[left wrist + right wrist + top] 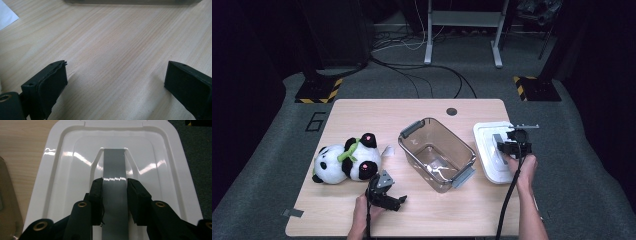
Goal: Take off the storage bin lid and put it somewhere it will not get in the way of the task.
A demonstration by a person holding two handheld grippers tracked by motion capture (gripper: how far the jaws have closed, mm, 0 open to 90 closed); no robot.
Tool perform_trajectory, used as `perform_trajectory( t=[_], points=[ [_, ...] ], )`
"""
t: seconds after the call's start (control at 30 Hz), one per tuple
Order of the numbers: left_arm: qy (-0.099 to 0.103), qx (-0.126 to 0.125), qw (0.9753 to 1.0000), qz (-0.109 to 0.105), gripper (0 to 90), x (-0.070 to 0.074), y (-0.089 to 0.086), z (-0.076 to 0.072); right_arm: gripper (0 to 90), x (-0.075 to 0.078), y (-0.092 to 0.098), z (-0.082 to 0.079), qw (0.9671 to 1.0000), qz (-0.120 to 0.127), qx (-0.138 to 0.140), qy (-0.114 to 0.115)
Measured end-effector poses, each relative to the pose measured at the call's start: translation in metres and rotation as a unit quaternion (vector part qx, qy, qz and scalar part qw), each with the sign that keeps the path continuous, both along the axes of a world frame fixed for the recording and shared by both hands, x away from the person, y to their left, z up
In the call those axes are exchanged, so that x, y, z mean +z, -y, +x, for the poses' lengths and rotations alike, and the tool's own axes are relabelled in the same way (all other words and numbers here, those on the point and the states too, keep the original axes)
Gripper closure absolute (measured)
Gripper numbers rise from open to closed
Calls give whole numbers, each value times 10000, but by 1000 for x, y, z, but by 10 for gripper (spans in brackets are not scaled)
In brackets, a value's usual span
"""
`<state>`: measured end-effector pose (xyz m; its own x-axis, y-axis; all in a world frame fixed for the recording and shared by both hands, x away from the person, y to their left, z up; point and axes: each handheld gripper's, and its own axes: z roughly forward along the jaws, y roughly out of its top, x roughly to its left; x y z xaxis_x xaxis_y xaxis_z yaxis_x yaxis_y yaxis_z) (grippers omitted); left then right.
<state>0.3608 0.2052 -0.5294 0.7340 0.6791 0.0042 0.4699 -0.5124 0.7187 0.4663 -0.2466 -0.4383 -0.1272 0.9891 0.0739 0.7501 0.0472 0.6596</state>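
Observation:
A white lid [490, 150] lies flat at the table's right edge, with a grey handle [114, 170] running down its middle. My right gripper [511, 146] sits over the lid, its jaws closed on both sides of that handle [115, 195]. A clear plastic bin [437, 152] with grey latches stands empty in the middle of the table. A stuffed panda [344, 160] lies on its side at the left. My left gripper [386, 192] rests near the front edge below the panda, open over bare wood [115, 82].
A small white slip [388, 151] lies between the panda and the bin. The wooden table [362, 115] has a round cable hole [452, 111] at the back. Grey tape [293, 213] marks the front left corner. Stands and cables are on the floor behind.

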Motion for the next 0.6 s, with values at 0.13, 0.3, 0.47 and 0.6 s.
perform_trajectory(
  t=[0.13,0.3,0.47,0.6],
  points=[
    [0,-2,10000,2,41,0,0,0,670,-10,0,4,9999,45,-58,-93],
    [0,-2,10000,2,41,0,0,0,670,-20,-2,8,9997,68,-155,-195],
    [0,-5,10000,6,41,0,0,0,670,-29,0,11,9995,68,-208,-230],
    [-1,-16,10000,19,41,0,0,0,669,-35,0,13,9991,108,-278,-308]
  ],
)
